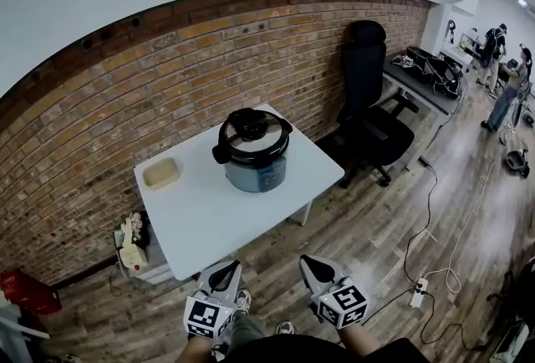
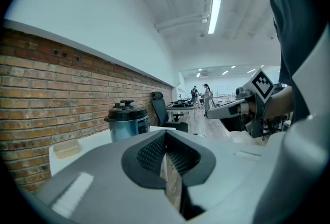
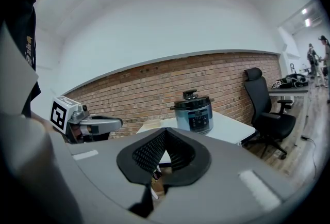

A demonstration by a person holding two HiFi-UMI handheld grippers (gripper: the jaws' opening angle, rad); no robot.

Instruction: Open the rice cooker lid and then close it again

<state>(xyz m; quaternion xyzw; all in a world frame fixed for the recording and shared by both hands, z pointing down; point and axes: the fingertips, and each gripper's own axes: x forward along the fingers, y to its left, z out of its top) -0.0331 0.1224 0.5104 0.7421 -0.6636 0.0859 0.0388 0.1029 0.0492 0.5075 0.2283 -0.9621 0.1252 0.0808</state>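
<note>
The rice cooker stands on the white table, a grey-blue pot with a black lid shut on top and a knob in the middle. It also shows in the left gripper view as the cooker and in the right gripper view as the cooker. My left gripper and right gripper hang side by side in front of the table's near edge, well short of the cooker. Both are shut with nothing between the jaws.
A beige shallow container lies on the table's left side. A black office chair stands to the right of the table against the brick wall. Cables and a power strip lie on the wooden floor at right. People stand far off at the back right.
</note>
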